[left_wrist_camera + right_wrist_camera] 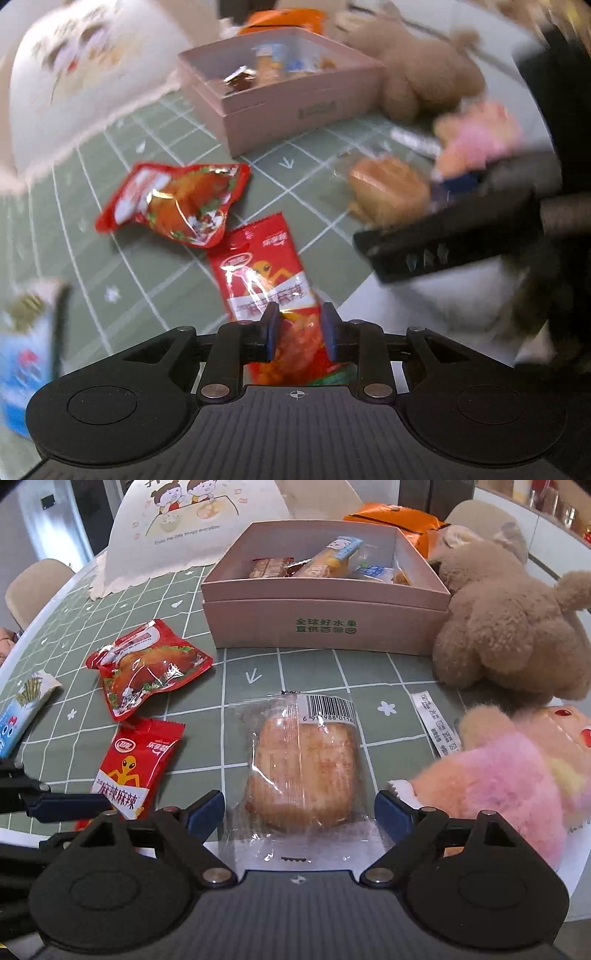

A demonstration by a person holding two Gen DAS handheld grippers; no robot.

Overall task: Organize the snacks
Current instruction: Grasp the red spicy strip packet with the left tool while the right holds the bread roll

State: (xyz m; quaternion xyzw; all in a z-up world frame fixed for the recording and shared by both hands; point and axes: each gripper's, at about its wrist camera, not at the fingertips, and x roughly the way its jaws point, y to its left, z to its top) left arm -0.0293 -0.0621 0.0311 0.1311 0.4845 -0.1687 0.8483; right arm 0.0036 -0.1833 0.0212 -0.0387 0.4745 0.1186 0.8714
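Risk: right gripper (299, 808) stands wide around the clear-wrapped round bread (303, 771) at the table's (310, 672) near edge. Slippery film may slide off. Left gripper (298, 328), narrow, straddles the red flat spicy-snack packet (264, 266) without pressing it.

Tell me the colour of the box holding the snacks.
Pale pink box, with green lettering on its front; clearest in the right wrist view.

We see a sage-green tablecloth (314, 672) gridded with white lines, a pale pink cardboard box (325, 624) printed in green, two glossy red snack packets (147, 668) (136, 764), and a tan plush toy (506, 616).
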